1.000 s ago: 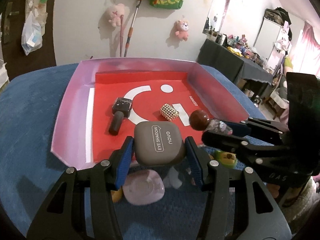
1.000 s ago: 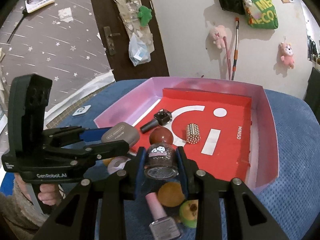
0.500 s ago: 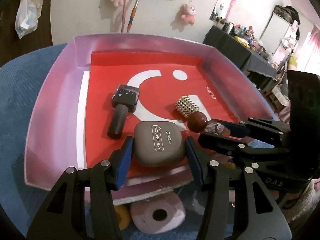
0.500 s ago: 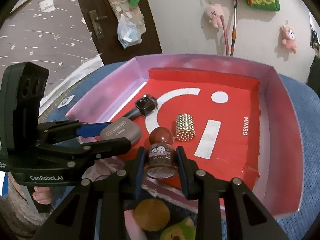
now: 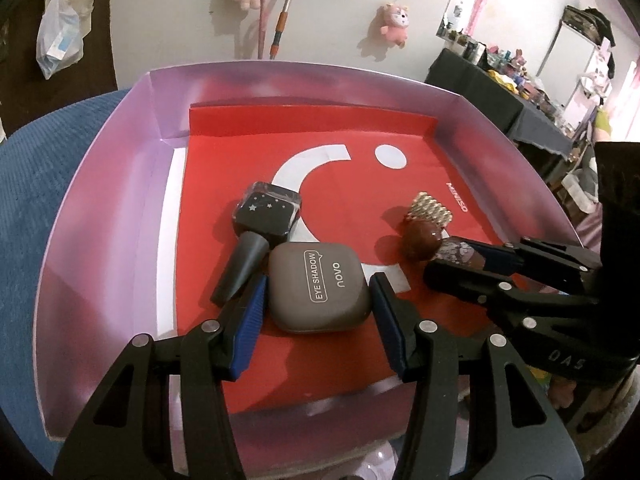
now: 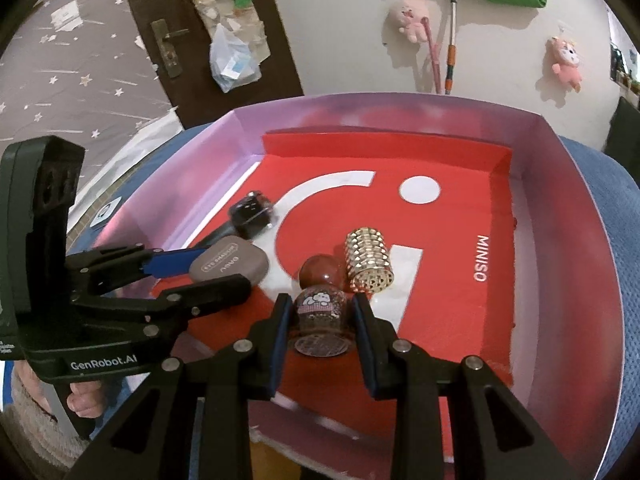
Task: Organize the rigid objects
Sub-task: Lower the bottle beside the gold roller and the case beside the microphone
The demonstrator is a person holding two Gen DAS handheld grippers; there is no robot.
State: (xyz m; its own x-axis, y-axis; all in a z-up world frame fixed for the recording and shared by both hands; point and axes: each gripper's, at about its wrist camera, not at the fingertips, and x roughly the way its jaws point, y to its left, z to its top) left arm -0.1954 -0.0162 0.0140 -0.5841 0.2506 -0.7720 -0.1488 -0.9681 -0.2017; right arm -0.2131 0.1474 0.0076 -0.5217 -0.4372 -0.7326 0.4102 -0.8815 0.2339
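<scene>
The left gripper (image 5: 316, 316) is clenched on the grey compact (image 5: 318, 286), its blue fingers (image 5: 250, 326) pressing the two opposite side edges. The compact hangs low over the red floor of the tray (image 5: 120, 184), just beside the black bottle (image 5: 256, 236) that lies there; I cannot tell if it already touches the floor. The compact looks like hard plastic, light and stiff, with smooth rounded corners, so it may slide between the pads if the hold is loose. The flat sides, where it is taken now, seem to be the best place; pressure on the lid could open the hinge.

The right gripper (image 6: 320, 330) is clenched on a small glass bottle (image 6: 320, 316) with a round brown cap (image 6: 320, 274), taken at the body, with the cap pointing forward. It is over the tray floor, and its cap is very near the gold studded cylinder (image 6: 368, 264). Glass is heavier for its size, slippery and can break, so I judge it needs a low and gentle release. The body is a safer place to hold than the round cap, which gives the pads little flat surface
</scene>
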